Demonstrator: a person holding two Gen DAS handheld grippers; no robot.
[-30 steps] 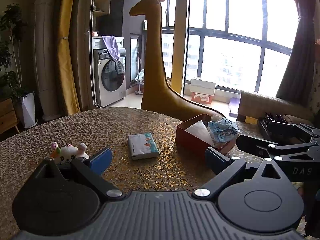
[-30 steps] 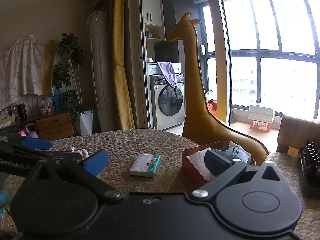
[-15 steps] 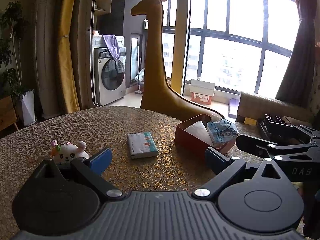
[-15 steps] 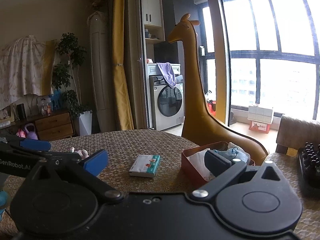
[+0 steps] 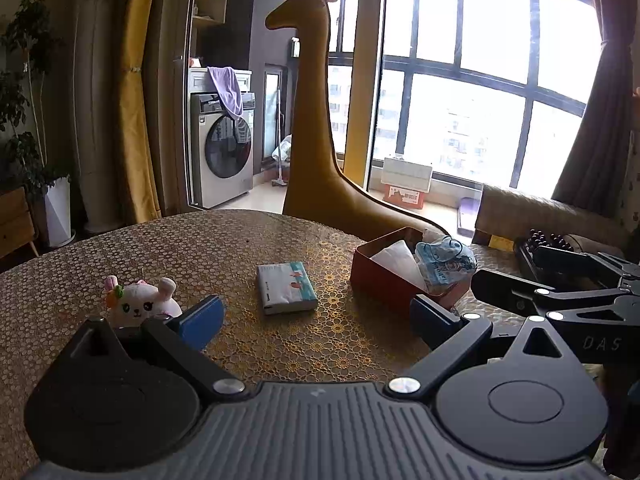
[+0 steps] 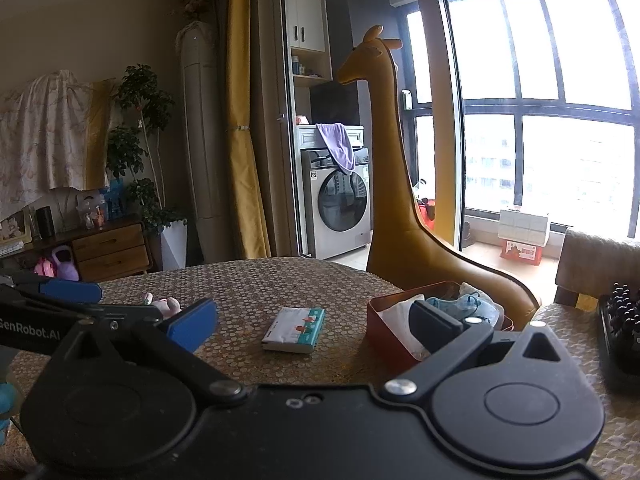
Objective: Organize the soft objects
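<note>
A pack of tissues (image 5: 286, 287) (image 6: 295, 330) lies flat in the middle of the round table (image 5: 224, 240). A small white plush bunny (image 5: 141, 305) sits at the left, just behind my left gripper's left finger; in the right wrist view only its pink ears (image 6: 164, 304) show. A red box (image 5: 384, 276) (image 6: 390, 326) at the right holds white cloth and a blue packet (image 5: 444, 262). My left gripper (image 5: 318, 316) is open and empty, short of the tissues. My right gripper (image 6: 314, 322) is open and empty too, facing the tissues and box.
A tall yellow giraffe figure (image 5: 316, 128) stands behind the table's far edge. A black hairbrush-like object (image 6: 622, 320) lies at the far right. The other gripper's black arm (image 5: 560, 292) reaches in at right of the left wrist view. Washing machine (image 6: 338, 200) and windows are beyond.
The left wrist view has risen slightly, so more of the plush bunny shows above the left finger. The right gripper has hardly moved. Both stay open.
</note>
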